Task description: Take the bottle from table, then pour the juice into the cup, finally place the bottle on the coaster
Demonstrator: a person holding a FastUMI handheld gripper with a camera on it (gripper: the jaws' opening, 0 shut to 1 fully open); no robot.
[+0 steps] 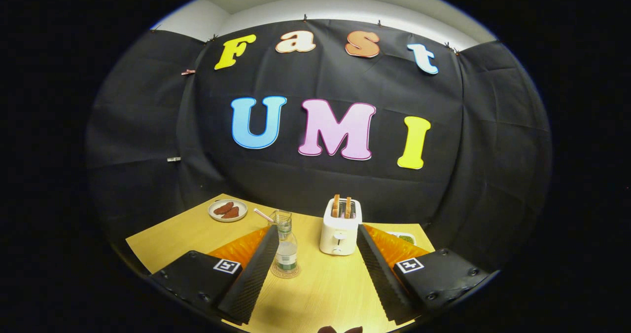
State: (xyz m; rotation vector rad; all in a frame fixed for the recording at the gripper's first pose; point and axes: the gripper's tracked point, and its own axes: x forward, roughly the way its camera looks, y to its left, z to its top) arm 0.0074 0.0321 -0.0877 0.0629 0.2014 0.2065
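The gripper has its fingers spread wide, holding nothing, with bare table between them. The bottle stands upright in the lower middle of the frame, just inside the left finger and ahead of the tips, its long axis vertical. It already sits on the round coaster, whose rim shows beneath its base. Directly behind the bottle, partly hidden by it, stands the clear cup, with a straw lying just to its left. Whether the bottle has liquid in it I cannot tell for sure. Since the bottle lies left of the midline between the fingers, any grasp would, I judge, call for a shift leftward and forward to bring it between them. Counted: one bottle, one cup, one coaster, one straw, one toaster right of the bottle with two slices of toast standing in it, one plate in the left rear holding two brown pieces, and one dish beyond the right finger.
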